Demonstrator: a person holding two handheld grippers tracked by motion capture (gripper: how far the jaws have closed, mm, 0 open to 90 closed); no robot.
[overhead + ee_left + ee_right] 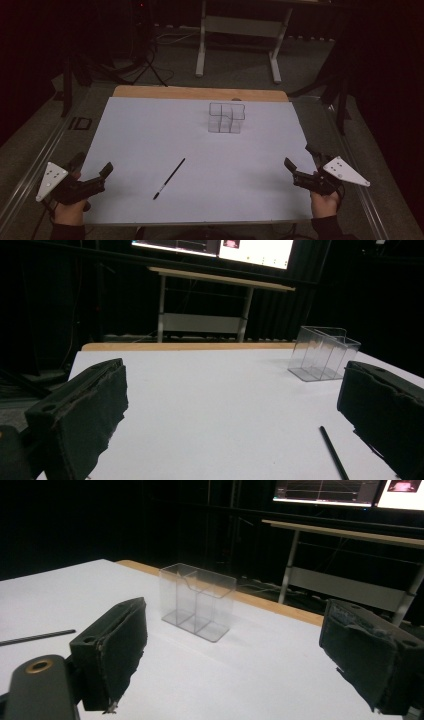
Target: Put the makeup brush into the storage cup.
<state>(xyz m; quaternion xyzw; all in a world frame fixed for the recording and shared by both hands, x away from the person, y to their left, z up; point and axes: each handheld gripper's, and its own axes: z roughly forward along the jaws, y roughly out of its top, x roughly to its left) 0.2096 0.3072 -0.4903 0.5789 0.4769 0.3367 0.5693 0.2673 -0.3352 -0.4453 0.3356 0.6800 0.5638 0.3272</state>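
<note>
A thin black pen (169, 178) lies slantwise on the white table (150, 130), near the front middle. A clear plastic compartment holder (226, 117) stands upright toward the back, right of centre. My left gripper (94, 164) rests open at the front left corner, nothing between its jaws. My right gripper (298, 156) is open and unloaded at the front right edge. The left gripper view has the pen (334, 452) low on the right and the holder (324, 354) farther off. In the right gripper view the holder (197, 601) stands ahead, with the pen (37, 637) far left.
A wooden strip (200, 93) runs along the table's far edge. Beyond it stands a white desk frame (240, 30) on a grey floor, with cables and stand legs (145, 65) at the back left. Lit monitors (215, 247) glow behind the desk. The room is dark.
</note>
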